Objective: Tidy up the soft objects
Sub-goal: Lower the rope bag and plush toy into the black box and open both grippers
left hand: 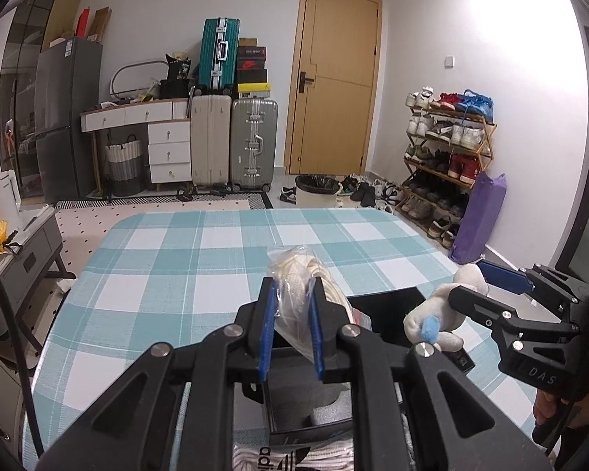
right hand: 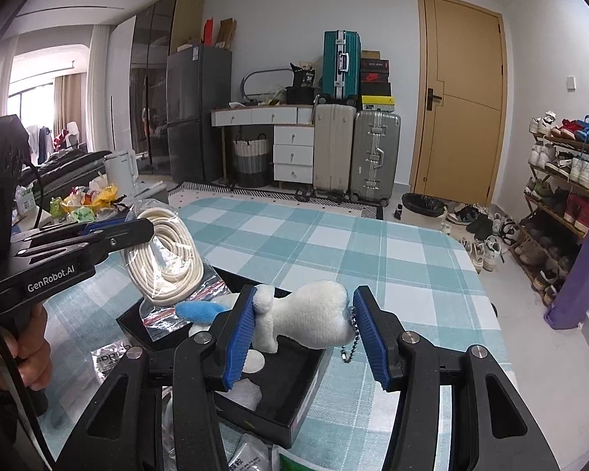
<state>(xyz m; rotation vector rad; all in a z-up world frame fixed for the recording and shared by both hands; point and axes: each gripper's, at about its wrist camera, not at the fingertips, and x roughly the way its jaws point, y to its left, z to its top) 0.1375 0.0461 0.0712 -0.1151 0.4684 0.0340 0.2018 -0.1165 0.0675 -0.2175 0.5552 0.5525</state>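
Over checked tablecloth [left hand: 184, 259], left fingers [left hand: 292, 327] clamp bagged rope [left hand: 294, 274], right fingers [right hand: 306, 329] grip plush toy [right hand: 314, 314]

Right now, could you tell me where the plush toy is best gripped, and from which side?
Grip the plush toy across its thick white body, as the right claw does now, coming from the near side. The body is the widest, firmest part; the blue ear and the bead chain are thin and floppy, so they would likely slip.
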